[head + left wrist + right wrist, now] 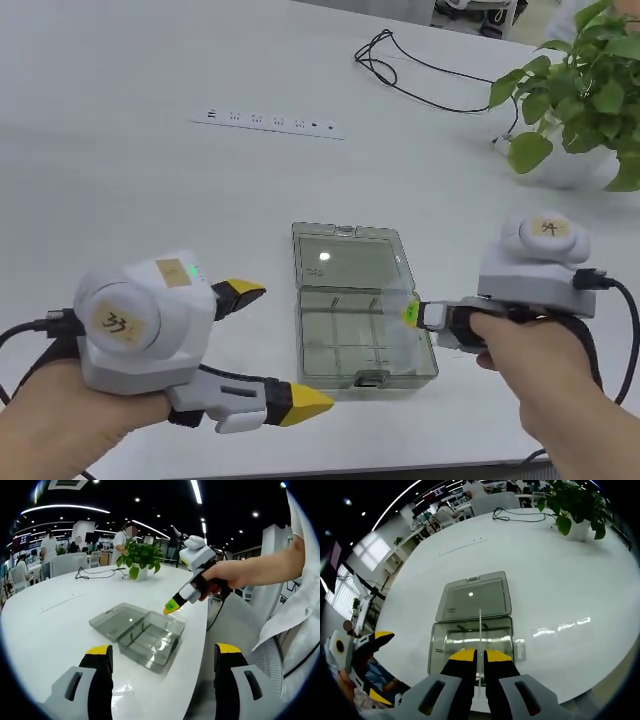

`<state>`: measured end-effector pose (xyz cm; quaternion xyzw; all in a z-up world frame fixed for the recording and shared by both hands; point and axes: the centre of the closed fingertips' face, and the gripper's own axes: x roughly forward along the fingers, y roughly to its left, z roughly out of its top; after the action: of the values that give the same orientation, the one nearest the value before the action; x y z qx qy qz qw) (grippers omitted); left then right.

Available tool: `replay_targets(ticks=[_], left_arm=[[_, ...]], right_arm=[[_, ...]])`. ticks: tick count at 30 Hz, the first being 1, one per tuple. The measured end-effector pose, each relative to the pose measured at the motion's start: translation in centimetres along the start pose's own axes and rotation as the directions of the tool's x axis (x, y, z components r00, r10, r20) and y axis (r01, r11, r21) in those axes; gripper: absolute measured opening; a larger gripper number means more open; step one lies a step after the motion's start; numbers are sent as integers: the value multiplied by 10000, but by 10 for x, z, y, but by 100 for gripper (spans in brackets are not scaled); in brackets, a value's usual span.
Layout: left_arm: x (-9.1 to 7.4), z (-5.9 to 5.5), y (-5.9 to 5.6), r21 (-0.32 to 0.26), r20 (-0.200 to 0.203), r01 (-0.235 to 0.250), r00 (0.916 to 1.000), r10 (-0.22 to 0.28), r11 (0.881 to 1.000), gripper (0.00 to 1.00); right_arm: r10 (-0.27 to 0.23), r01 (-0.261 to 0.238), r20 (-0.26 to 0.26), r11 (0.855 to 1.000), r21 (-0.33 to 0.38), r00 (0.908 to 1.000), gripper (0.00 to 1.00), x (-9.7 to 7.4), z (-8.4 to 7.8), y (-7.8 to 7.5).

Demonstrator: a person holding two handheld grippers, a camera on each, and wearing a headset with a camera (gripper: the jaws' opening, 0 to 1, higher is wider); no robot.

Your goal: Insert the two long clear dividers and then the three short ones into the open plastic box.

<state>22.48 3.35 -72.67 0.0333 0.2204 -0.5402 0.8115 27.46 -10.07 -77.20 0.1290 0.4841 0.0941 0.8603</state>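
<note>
Left gripper: jaws wide apart, nothing between, parked just left of box, likely standing by to steady it

Box between both grippers; lid laid flat on far side so inside is reachable from above; some dividers seem already seated

Right gripper: clenched on divider, strip edge-up, running forward from jaws across box, probably lining up with slots; which slots, cannot tell

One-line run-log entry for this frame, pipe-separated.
right hand-held gripper shut on clear divider, over open plastic box | left hand-held gripper open, holding nothing, beside box
</note>
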Motion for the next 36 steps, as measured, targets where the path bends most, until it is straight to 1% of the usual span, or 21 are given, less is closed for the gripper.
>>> replay_targets(ticks=[12, 20, 31, 36], left_arm=[[2, 0, 2, -82, 1, 16, 10000, -16, 10000, 84], [3, -2, 1, -141, -29, 47, 10000, -47, 9999, 83], [4, -1, 0, -166, -6, 103, 9999, -103, 9998, 82], [4, -1, 0, -184, 2, 104, 9999, -104, 9998, 82]], right_arm=[[-203, 198, -222, 9996, -217, 9995, 6, 10, -4, -5], [-204, 195, -352, 9995, -258, 9992, 6, 11, -5, -5], [-374, 336, -801, 9982, -488, 9961, 6, 13, -6, -5], [-367, 300, -957, 9971, -700, 9947, 6, 13, -6, -1]])
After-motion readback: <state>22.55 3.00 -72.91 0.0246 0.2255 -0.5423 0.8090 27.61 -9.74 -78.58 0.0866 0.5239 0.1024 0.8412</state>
